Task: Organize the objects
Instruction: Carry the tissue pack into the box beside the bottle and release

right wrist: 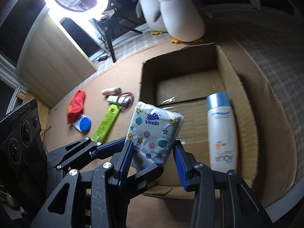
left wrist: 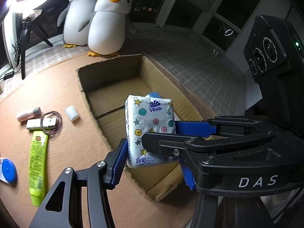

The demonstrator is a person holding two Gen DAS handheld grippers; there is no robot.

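Note:
A Vinda tissue pack (left wrist: 150, 131) (right wrist: 155, 134), white with stars and dots, hangs over the near part of an open cardboard box (left wrist: 190, 102) (right wrist: 233, 72). Both grippers are at the pack. My left gripper (left wrist: 152, 163) has its blue pads on the pack's two sides. My right gripper (right wrist: 153, 161) also brackets it; its left pad touches, a small gap shows at its right pad. A white bottle with a blue cap (right wrist: 221, 131) lies inside the box.
On the orange mat left of the box lie a green tube (left wrist: 38, 163) (right wrist: 107, 123), a small white cylinder (left wrist: 72, 113), a pink bottle (left wrist: 28, 114), a foil packet with hair ties (left wrist: 42, 123), a blue-lidded item (left wrist: 7, 171) and a red pouch (right wrist: 76, 107). Two plush penguins (left wrist: 106, 24) stand behind.

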